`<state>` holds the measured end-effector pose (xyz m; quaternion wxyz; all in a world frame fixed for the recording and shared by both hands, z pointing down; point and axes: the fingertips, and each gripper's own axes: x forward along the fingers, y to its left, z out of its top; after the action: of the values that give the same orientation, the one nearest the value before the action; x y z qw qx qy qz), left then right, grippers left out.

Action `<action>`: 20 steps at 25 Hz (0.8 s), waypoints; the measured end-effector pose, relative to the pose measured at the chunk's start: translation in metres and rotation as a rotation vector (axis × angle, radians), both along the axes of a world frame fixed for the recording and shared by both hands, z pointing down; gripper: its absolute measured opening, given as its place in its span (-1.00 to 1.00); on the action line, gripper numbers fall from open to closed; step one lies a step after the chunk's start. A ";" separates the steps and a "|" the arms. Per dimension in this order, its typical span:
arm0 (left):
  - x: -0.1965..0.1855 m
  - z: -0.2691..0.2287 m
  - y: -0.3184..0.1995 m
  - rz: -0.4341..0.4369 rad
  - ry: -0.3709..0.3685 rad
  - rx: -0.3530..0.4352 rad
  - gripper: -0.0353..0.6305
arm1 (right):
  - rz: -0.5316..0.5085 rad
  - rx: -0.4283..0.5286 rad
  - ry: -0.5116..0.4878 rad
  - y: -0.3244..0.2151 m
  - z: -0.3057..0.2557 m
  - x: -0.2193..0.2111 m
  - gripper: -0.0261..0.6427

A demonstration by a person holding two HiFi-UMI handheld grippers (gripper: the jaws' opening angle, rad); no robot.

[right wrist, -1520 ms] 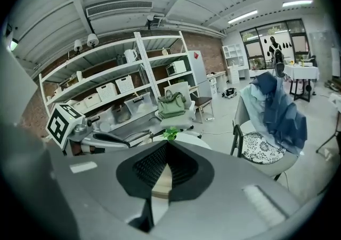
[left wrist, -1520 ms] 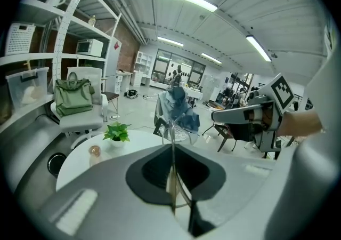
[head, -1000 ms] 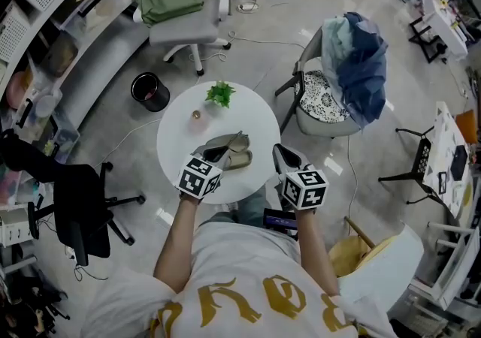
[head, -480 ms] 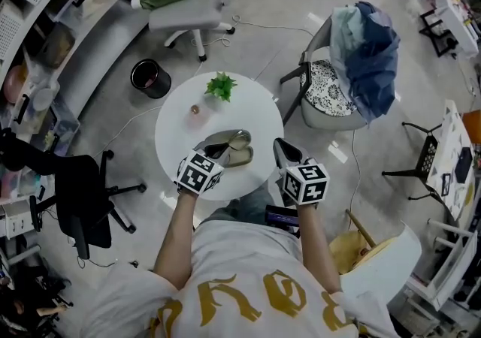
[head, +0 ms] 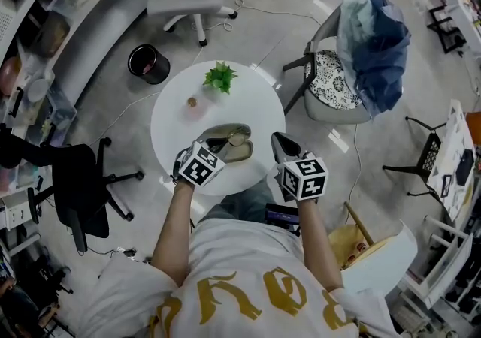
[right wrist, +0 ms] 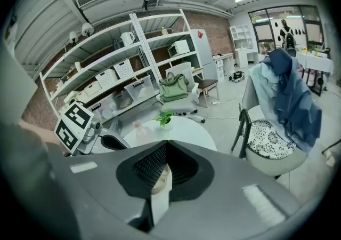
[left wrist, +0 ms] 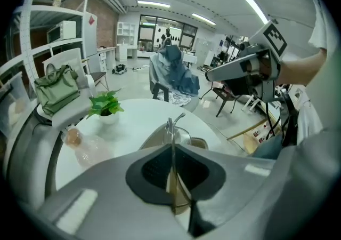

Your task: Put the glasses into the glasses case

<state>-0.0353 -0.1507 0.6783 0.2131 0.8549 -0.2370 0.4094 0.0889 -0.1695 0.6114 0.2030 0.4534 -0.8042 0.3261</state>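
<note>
An open olive glasses case (head: 239, 152) lies on the round white table (head: 255, 104), near its front edge. My left gripper (head: 216, 150) reaches to the case from the left and is shut on the thin metal frame of the glasses (left wrist: 181, 133). In the left gripper view (left wrist: 171, 145) the glasses stand up just over the case (left wrist: 152, 138). My right gripper (head: 279, 141) hovers at the table's right front edge, apart from the case, shut with nothing in it. In the right gripper view (right wrist: 168, 143) a bit of the case (right wrist: 158, 180) shows below the jaws.
A small potted plant (head: 219, 76) and a small clear bottle (head: 192, 103) stand at the table's far side. A chair draped with blue clothes (head: 361, 51) is right of the table. A black bin (head: 143, 64) and a black office chair (head: 75, 186) are to its left.
The head view has drifted a little. Both grippers keep their places relative to the case, the left one still shut on the glasses.
</note>
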 end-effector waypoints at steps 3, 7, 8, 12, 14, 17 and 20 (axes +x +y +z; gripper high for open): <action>0.000 0.009 0.000 0.034 -0.031 -0.013 -0.85 | -0.004 -0.016 0.002 0.001 0.006 0.003 -0.85; 0.002 0.020 0.003 0.087 -0.066 -0.038 -0.85 | -0.001 -0.037 0.002 0.002 0.013 0.007 -0.85; 0.003 0.022 0.003 0.095 -0.072 -0.043 -0.85 | -0.001 -0.040 0.003 0.001 0.015 0.008 -0.85; 0.005 0.031 0.002 0.118 -0.089 -0.059 -0.85 | -0.001 -0.049 0.004 -0.004 0.019 0.011 -0.85; 0.006 0.036 0.002 0.125 -0.095 -0.067 -0.85 | 0.001 -0.053 0.005 -0.006 0.021 0.013 -0.85; 0.007 0.043 0.004 0.142 -0.112 -0.081 -0.85 | -0.001 -0.059 0.008 -0.006 0.023 0.014 -0.85; 0.008 0.051 0.007 0.165 -0.135 -0.096 -0.85 | -0.008 -0.062 0.012 -0.007 0.023 0.015 -0.85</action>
<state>-0.0273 -0.1442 0.7291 0.2030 0.8307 -0.1595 0.4933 0.1037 -0.1763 0.6341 0.2232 0.4459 -0.7942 0.3474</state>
